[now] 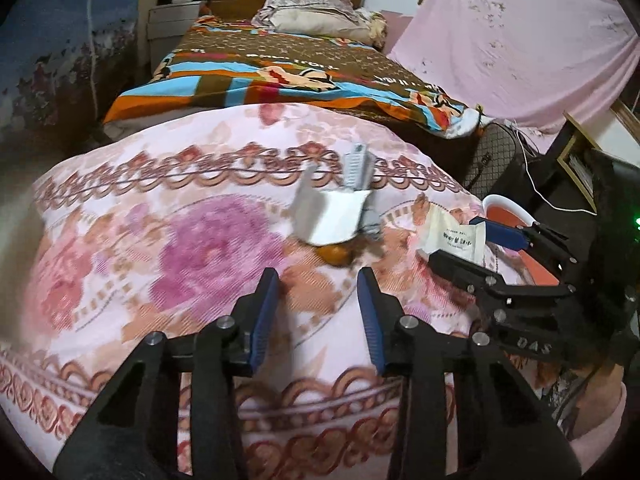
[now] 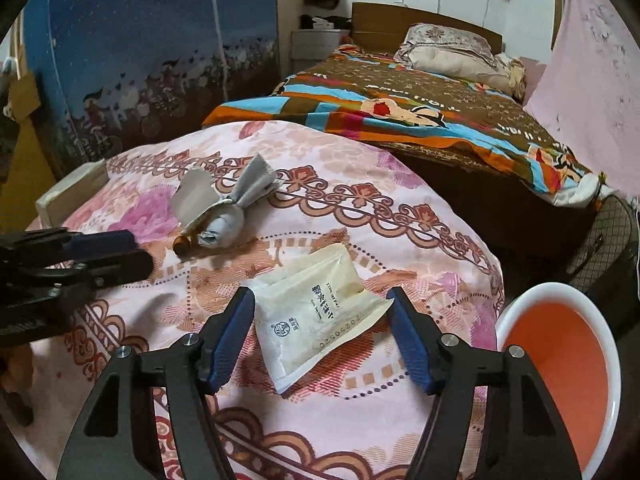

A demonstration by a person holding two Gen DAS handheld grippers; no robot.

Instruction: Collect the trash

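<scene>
The right gripper point(image 2: 320, 334) has its jaws released but set around the cream sachet point(image 2: 316, 312), one blue pad at each side; whether either pad touches the packet I cannot tell, and it lies flat on the surface point(image 2: 380, 220), a flowered pink cloth, near the right edge. The left gripper point(image 1: 318, 304) has its jaws partly apart with nothing between them, pointed at the clutter toward the middle of the surface: a bent white card point(image 1: 328, 216), a crumpled grey wrapper point(image 2: 236, 208) and a small brown bottle point(image 2: 186, 244) lying touching one another. Just off the right edge stands the bin point(image 2: 516, 312), orange inside with a white rim, and what shows of its interior is bare. Beyond the far edge is a bed point(image 2: 400, 92) with a striped cover.

By my judgement the collecting has hardly begun: every piece I can see is on the cloth, none in the bin. The sachet looks first to go, then the three pieces at the middle.
</scene>
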